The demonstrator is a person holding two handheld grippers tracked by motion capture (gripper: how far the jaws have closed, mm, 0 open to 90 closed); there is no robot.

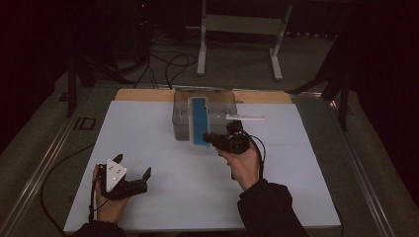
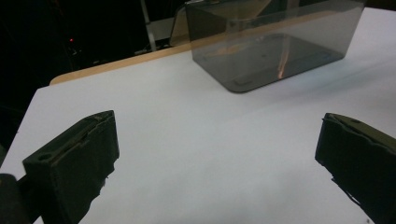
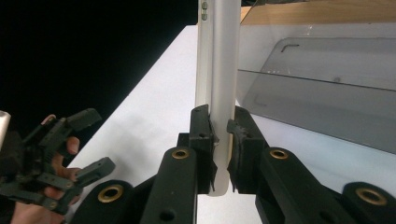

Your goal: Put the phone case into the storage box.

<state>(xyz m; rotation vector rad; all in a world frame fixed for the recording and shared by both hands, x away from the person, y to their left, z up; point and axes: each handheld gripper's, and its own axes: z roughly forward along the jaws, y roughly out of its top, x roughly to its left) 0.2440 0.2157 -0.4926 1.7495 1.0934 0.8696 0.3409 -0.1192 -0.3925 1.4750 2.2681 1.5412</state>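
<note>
A smoky translucent box (image 1: pixel 221 106) stands open-topped at the far middle of the white sheet (image 1: pixel 163 128). A flat lid (image 1: pixel 199 121), blue with a white rim, is held on edge against the box's left front. My right gripper (image 1: pixel 213 139) is shut on its near end. In the right gripper view the jaws (image 3: pixel 219 128) pinch the lid's thin white edge (image 3: pixel 218 56), with the box (image 3: pixel 327 93) just to the right. My left gripper (image 1: pixel 133 165) rests open at the near left, nothing between its jaws (image 2: pixel 215 154); the box (image 2: pixel 275 46) lies well ahead of it.
The sheet covers a wooden board (image 1: pixel 143 95) on a grey table. Cables (image 1: pixel 173 64) and a white metal stand (image 1: pixel 202 44) are on the floor beyond the far edge. A hand with the left gripper (image 3: pixel 99 139) appears at the left of the right gripper view.
</note>
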